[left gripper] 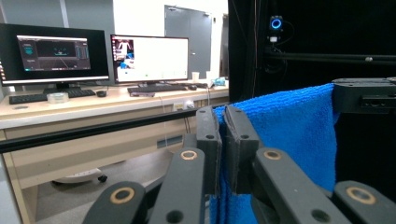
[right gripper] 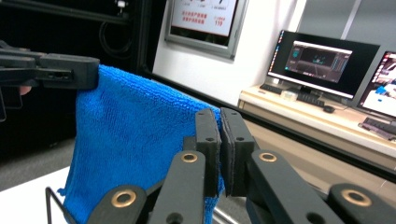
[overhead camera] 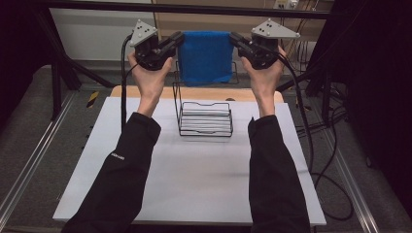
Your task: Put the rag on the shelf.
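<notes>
A blue towel point(overhead camera: 205, 56) hangs stretched between my two grippers, high above the far side of the table. My left gripper point(overhead camera: 178, 40) is shut on the towel's left top corner, and in the left gripper view its jaws point(left gripper: 223, 116) pinch the blue cloth point(left gripper: 289, 126). My right gripper point(overhead camera: 234, 40) is shut on the right top corner; its pads point(right gripper: 219, 121) clamp the towel point(right gripper: 135, 135) edge. Below the towel stands a black wire rack point(overhead camera: 204, 116) on the white table.
The white tabletop point(overhead camera: 194, 174) lies in front of the rack, with a wooden strip point(overhead camera: 145, 92) behind it. A black frame bar point(overhead camera: 194, 8) crosses above the towel. Cables point(overhead camera: 311, 145) trail off the right side. Desks with monitors point(left gripper: 93, 51) stand beyond.
</notes>
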{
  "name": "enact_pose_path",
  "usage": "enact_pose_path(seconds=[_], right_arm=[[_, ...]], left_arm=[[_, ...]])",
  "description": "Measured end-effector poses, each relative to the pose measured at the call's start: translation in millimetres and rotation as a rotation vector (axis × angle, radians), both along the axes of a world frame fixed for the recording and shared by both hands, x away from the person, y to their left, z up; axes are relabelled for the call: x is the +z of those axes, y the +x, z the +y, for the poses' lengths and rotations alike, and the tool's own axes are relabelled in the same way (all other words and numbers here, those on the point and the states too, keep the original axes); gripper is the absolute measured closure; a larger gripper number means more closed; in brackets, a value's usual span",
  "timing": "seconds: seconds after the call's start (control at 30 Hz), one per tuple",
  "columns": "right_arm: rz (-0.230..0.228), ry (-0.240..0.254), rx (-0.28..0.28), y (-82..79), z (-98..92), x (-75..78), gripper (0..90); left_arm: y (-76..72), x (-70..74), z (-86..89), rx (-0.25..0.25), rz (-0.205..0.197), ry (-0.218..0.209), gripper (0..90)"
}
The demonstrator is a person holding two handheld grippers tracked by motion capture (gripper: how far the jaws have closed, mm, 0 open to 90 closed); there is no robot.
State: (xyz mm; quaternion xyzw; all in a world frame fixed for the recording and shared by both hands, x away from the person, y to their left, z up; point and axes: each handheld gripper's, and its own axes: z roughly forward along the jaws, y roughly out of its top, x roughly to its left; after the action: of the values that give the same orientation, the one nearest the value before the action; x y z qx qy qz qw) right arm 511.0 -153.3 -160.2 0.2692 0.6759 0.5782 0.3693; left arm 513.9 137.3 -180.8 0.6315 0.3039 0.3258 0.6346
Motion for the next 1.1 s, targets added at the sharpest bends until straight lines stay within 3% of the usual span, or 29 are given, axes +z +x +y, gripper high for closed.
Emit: enact_pose_path(seconds=[0.23, 0.43, 0.77, 1.1], right_arm=[[0.065, -0.006, 0.028, -9.4, -1.4, -18.5, 87.0], [0.094, -0.023, 0.032, -15.4, -1.8, -31.1, 87.0], [0.11, -0.041, 0.047, -21.1, -4.6, -35.9, 86.9], [0.137, -0.078, 0.082, -37.7, -8.5, -41.6, 86.8]], left_arm=[[-8.6, -18.1, 5.0, -0.032, 0.018, 0.037, 84.6], [-12.9, -31.1, 8.8, -0.059, 0.04, 0.03, 84.6], [-18.2, -39.1, 9.8, -0.096, 0.067, 0.055, 84.6], [-31.3, -42.4, 12.1, -0.14, 0.1, 0.072, 84.5]])
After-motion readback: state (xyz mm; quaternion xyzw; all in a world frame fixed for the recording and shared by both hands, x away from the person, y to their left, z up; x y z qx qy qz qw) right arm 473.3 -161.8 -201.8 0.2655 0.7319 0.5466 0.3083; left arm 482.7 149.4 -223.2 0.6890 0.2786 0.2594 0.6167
